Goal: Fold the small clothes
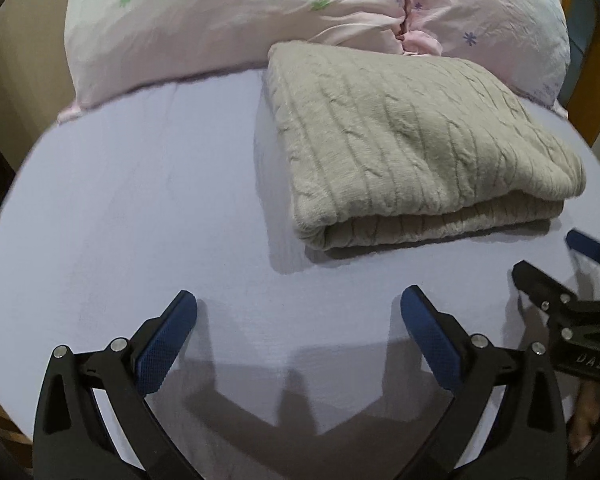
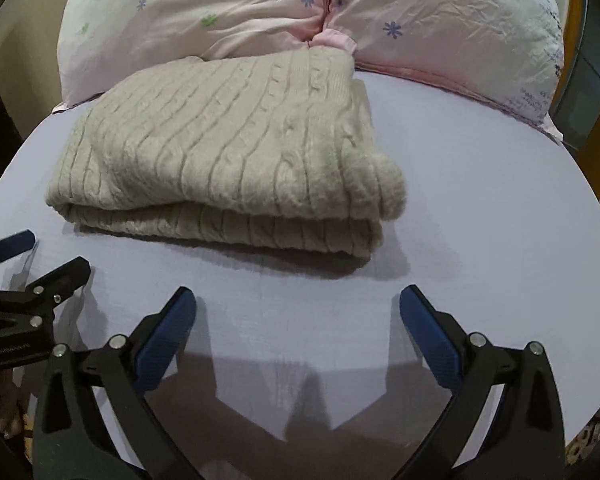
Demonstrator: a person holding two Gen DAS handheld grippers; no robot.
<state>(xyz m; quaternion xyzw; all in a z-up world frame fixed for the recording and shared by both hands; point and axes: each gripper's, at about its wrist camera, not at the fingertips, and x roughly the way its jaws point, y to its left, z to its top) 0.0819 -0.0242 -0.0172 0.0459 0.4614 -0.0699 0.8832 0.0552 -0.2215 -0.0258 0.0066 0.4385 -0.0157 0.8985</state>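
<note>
The left gripper [image 1: 298, 312] hangs with its jaws wide apart and empty above the near edge of the bed sheet [image 1: 140, 208]. The right gripper [image 2: 298, 312] beside it is the same, apart and holding nothing. I think both are held back because the fold looks finished. The knitted sweater [image 2: 228, 152] lies in the middle of the bed, its far edge touching the pillows [image 2: 440, 20]. It is beige, cable-patterned, thick, doubled into a neat rectangle.
</note>
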